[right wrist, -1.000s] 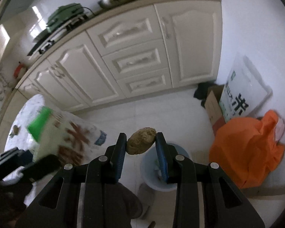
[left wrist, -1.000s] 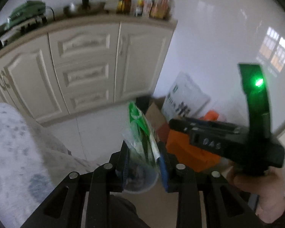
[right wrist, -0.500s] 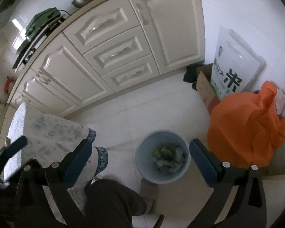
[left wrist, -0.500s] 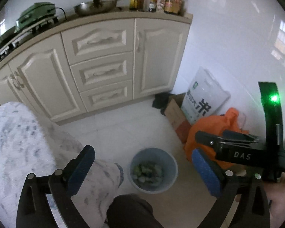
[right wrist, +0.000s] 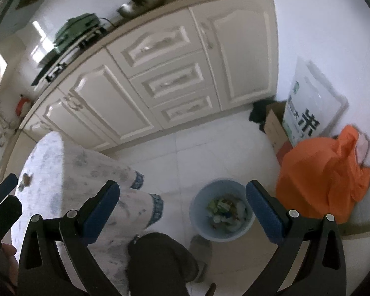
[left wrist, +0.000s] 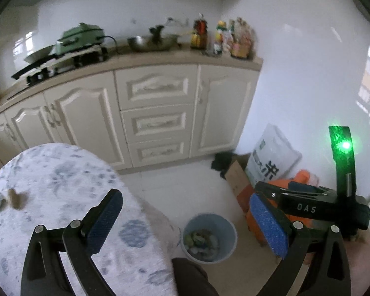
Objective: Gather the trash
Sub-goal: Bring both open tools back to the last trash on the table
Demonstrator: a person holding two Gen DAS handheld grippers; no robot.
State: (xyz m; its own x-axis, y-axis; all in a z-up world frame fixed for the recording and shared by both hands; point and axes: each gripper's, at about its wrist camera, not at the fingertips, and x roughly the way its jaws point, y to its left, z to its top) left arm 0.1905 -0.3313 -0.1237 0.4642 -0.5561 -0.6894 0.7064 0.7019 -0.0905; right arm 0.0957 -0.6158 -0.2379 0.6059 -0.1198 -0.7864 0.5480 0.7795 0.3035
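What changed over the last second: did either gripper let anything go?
Both did. The left gripper dropped its green wrapper and the right gripper its brown lump; both now stand open and empty, swung back toward the table. The bin stayed on the floor, and the orange bag stayed beside it.

Pale blue round plastic bin [right wrist: 222,209] is showing green, white and brown scraps inside. White cloth with a grey-blue blotchy print [left wrist: 61,197] is covering the round surface, blue band at its hem. Both black-framed claws, left claw [left wrist: 185,224] and right claw [right wrist: 182,212], are showing textured blue pads. Bright orange plastic bag [right wrist: 320,177] is sitting beside a white sack with green and black print [right wrist: 308,113]. Cream panelled cabinets [left wrist: 155,113] are lining the wall.
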